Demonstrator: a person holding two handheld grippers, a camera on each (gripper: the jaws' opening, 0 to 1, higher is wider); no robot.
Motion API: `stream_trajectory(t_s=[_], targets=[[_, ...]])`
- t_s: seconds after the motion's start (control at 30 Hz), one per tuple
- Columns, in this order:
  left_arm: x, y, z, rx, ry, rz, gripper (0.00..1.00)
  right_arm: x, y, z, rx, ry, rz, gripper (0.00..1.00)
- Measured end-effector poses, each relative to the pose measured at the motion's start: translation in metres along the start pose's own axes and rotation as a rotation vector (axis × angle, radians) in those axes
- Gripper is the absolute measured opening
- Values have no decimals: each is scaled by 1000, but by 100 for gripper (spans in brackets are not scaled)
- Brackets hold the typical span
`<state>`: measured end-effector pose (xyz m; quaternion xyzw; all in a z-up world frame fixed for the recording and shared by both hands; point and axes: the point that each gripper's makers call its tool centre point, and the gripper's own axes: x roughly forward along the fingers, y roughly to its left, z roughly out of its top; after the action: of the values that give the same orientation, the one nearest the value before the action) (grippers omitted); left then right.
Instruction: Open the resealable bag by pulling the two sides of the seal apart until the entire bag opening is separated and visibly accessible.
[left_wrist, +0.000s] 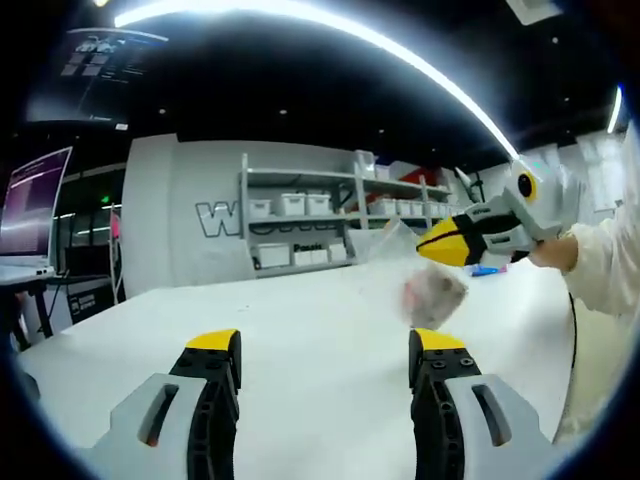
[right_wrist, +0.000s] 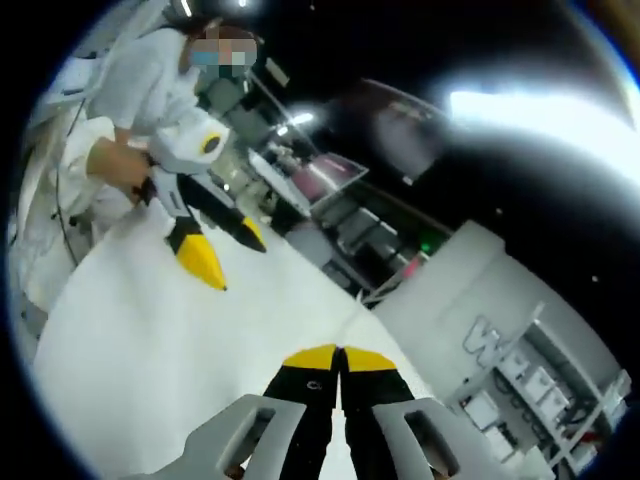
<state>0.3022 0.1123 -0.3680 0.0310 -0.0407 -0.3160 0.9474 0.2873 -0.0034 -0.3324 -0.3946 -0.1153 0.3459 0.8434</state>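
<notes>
Bag (left_wrist: 432, 293) hangs blurred from right gripper (left_wrist: 440, 245), fingers pinched together; left gripper (left_wrist: 325, 350) fingers wide over open white surface (left_wrist: 300, 320).

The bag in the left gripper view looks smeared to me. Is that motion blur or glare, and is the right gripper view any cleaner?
Left gripper view: the bag hanging from the right gripper is motion-blurred and its contents unreadable; the ceiling light strip is blown out. Right gripper view: tilted, with heavy glare at upper right, though the left gripper is fairly sharp.
</notes>
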Motion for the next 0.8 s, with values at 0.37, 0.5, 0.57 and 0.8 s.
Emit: stream_trajectory(t_s=[0.37,0.5,0.57,0.8], targets=[[-5,-3,-1,2,2,1,67,-22,40,9,-30,-31,91,0],[-7,-1,0,3,0,6,67,-30,63,14,-43,-31,136,0],[-9,-1,0,3,0,7,67,-32,76,15,-56,-27,164,0],[-13,1,-1,7,3,13,67,-32,108,19,-81,-25,228,0]])
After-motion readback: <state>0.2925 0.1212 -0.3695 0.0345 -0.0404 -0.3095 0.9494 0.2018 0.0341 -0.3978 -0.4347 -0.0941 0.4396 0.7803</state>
